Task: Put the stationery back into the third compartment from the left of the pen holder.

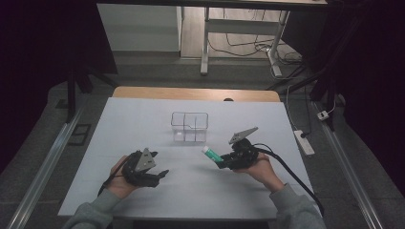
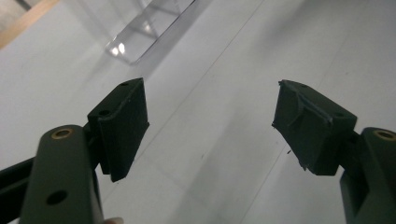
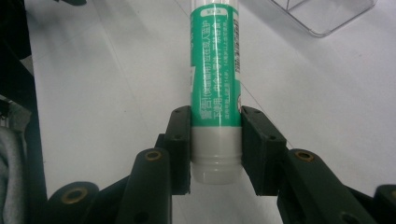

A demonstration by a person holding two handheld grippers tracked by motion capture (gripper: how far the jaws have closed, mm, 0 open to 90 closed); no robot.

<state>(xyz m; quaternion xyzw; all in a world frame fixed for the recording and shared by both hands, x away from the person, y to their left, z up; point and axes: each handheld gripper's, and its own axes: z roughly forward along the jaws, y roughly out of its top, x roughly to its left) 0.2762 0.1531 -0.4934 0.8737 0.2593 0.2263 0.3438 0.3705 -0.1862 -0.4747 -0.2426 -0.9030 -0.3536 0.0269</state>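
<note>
Clamped by its white end in the right gripper (image 3: 215, 154), the green tube (image 3: 215, 70) runs straight out ahead of those jaws toward the clear divided box (image 1: 190, 127), while the left gripper (image 2: 210, 130) gapes empty above the tabletop (image 1: 143, 119).

Glossy plastic tube (image 3: 215, 70) — clear smooth plastic box (image 1: 189, 127) — matt white tabletop (image 1: 143, 119).

Non-task items you are viewing:

- White sheet (image 1: 143, 143) covering wooden tabletop (image 1: 196, 93); wood strip showing at far edge.
- Clear divided container (image 1: 190, 127) standing upright mid-sheet, compartments looking empty.
- White power strip (image 1: 304, 142) lying on floor right of table, cable running back from it.
- White-legged desk frame (image 1: 205, 43) standing beyond table, loose cables trailing on floor beneath.
- Metal rails (image 1: 45, 167) running along both floor sides.
</note>
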